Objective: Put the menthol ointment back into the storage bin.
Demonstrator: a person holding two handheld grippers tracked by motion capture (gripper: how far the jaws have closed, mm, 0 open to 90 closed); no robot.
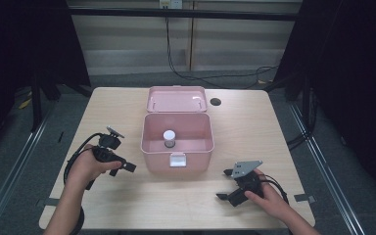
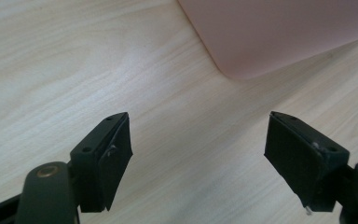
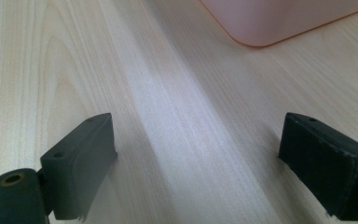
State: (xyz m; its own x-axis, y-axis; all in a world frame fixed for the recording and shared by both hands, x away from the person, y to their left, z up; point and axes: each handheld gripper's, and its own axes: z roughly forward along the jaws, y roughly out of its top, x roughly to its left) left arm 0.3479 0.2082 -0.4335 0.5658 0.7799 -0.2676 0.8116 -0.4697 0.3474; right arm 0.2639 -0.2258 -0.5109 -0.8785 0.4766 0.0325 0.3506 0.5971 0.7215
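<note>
The pink lidded box [image 1: 177, 147] sits open mid-table, a white-capped jar [image 1: 169, 138], I think, inside. Left gripper [image 1: 127, 166] and right gripper [image 1: 223, 184] flank it, jaws spread, holding nothing.

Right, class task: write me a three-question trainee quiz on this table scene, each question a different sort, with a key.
1. True or false: the lid of the pink box is shut.
2. What stands inside the box? A) a small white-capped jar B) a spoon C) a folded cloth
3. Fill in: the jaws of the left gripper and the right gripper stand ____ over the bare wooden table, with nothing between them.

Key: 1 false, the lid is tipped back open; 2 A; 3 open.
</note>
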